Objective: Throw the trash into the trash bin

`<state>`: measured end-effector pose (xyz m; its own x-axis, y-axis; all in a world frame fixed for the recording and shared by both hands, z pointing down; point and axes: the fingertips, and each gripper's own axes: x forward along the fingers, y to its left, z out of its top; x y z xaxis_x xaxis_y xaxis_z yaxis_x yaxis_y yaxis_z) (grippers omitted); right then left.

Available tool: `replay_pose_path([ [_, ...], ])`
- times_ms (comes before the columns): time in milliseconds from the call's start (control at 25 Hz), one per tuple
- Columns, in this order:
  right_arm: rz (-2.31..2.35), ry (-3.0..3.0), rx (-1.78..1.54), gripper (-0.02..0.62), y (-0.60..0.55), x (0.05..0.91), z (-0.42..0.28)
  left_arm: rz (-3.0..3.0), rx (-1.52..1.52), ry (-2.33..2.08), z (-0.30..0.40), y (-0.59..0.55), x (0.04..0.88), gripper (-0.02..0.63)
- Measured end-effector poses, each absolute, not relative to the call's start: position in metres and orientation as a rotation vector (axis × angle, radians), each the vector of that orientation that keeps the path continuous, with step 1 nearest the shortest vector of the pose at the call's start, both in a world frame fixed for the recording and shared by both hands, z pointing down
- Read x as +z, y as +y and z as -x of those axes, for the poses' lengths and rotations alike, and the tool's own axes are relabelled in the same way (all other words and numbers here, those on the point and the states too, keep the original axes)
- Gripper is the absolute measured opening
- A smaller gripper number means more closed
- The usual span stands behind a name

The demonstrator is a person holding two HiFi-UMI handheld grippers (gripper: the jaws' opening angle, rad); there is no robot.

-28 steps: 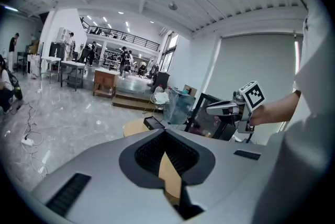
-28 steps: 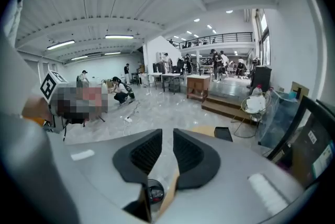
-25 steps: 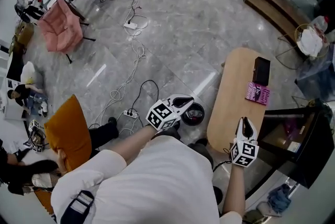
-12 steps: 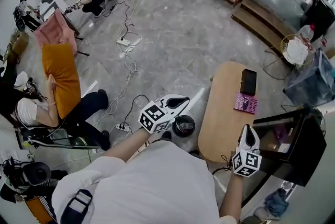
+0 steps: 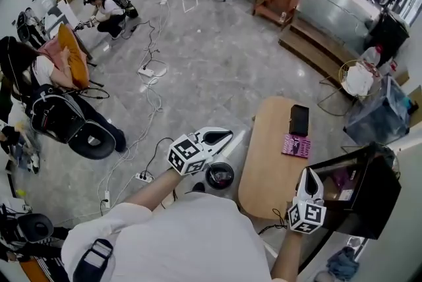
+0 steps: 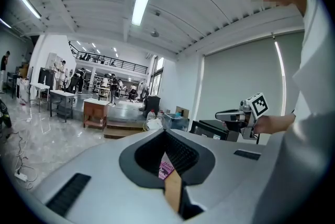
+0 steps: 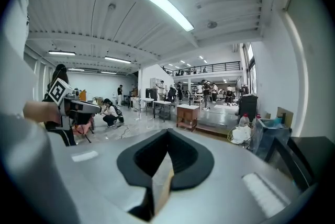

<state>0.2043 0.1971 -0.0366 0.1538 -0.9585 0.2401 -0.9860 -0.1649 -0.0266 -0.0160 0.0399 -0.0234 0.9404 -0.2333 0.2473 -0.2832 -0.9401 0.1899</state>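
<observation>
Wooden table [image 5: 267, 162] is seen ahead. Round black bin [image 5: 219, 176] is set on the floor just beside the table's left edge and is judged the trash bin. Trash is taken to be the pink packet [image 5: 296, 145] lying on the table, though not certain. Left gripper [image 5: 226, 136] and right gripper [image 5: 308, 172] are both closed tight, nothing held. Jaws should be opened before the reach, and the packet pinched by an edge.

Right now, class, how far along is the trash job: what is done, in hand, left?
Done: nothing visible; the pink packet and black item lie on the wooden table. In hand: nothing; the left gripper and right gripper have fingers together, empty. Left: likely picking up that trash and dropping it into the round black bin on the floor.
</observation>
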Motion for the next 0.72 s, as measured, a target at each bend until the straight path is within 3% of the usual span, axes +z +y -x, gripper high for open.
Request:
replay_pose_path([
  [720, -2.306, -1.941, 0.270, 0.009, 0.1989, -0.0463, -0.2108, -2.899, 0.277, -0.383, 0.0069, 0.0392, -0.0313, 0.006],
])
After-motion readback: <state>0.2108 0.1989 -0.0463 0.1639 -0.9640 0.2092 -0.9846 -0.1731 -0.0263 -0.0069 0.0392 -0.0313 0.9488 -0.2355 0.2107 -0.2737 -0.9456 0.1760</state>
